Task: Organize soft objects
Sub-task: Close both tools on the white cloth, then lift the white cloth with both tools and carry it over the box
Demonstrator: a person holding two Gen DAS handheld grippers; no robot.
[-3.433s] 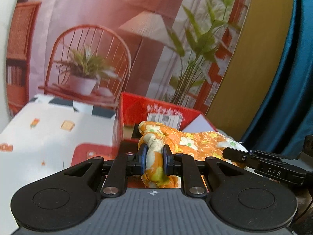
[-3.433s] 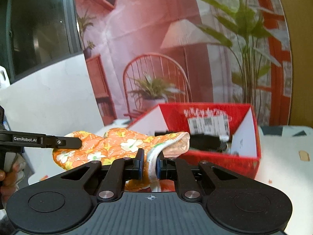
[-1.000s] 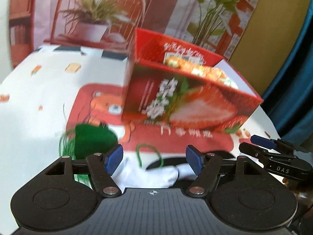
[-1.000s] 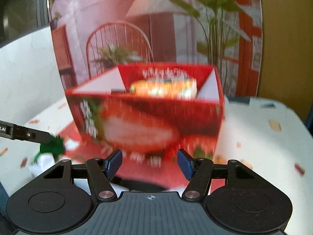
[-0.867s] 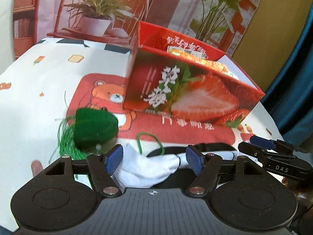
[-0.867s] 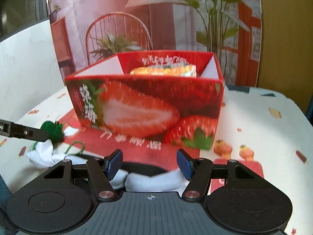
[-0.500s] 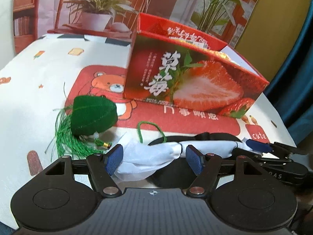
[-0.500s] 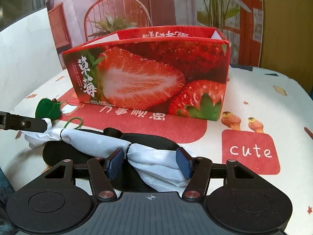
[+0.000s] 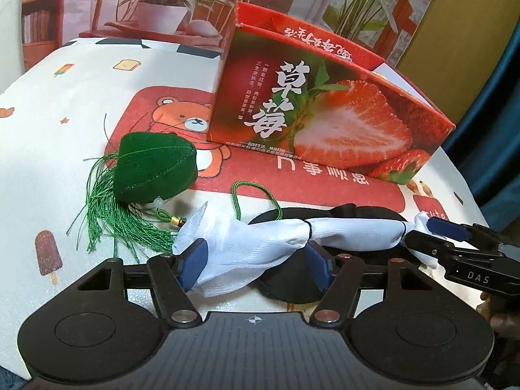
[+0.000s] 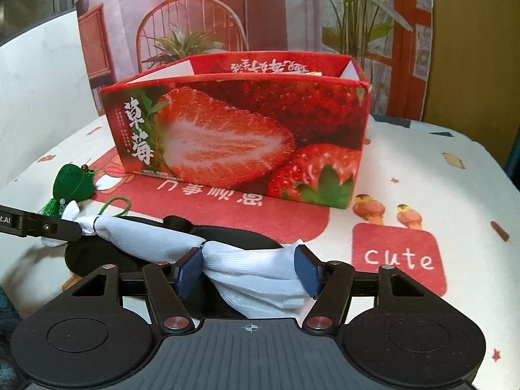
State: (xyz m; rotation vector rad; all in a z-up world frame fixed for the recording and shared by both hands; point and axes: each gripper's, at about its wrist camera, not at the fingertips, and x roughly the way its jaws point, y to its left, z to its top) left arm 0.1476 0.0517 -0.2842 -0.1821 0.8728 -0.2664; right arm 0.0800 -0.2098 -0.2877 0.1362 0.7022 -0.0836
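A long white cloth, tied off in sections, lies on the table across a flat black mask in front of the red strawberry box. My left gripper straddles the cloth's left end. Its jaws are closing with the cloth between them, and the pads do not squeeze it. My right gripper stands open around the other end of the white cloth. A strip of orange floral cloth shows inside the box. A green tasselled sachet lies to the left.
A green cord loop lies between the sachet and the white cloth. The printed tablecloth carries a red mat. A room-scene backdrop stands behind the box, and a blue curtain hangs at the right.
Both grippers were shut on the orange floral cloth above the box. That cloth now lies in the box, and both grippers have opened and come down around the white cloth.
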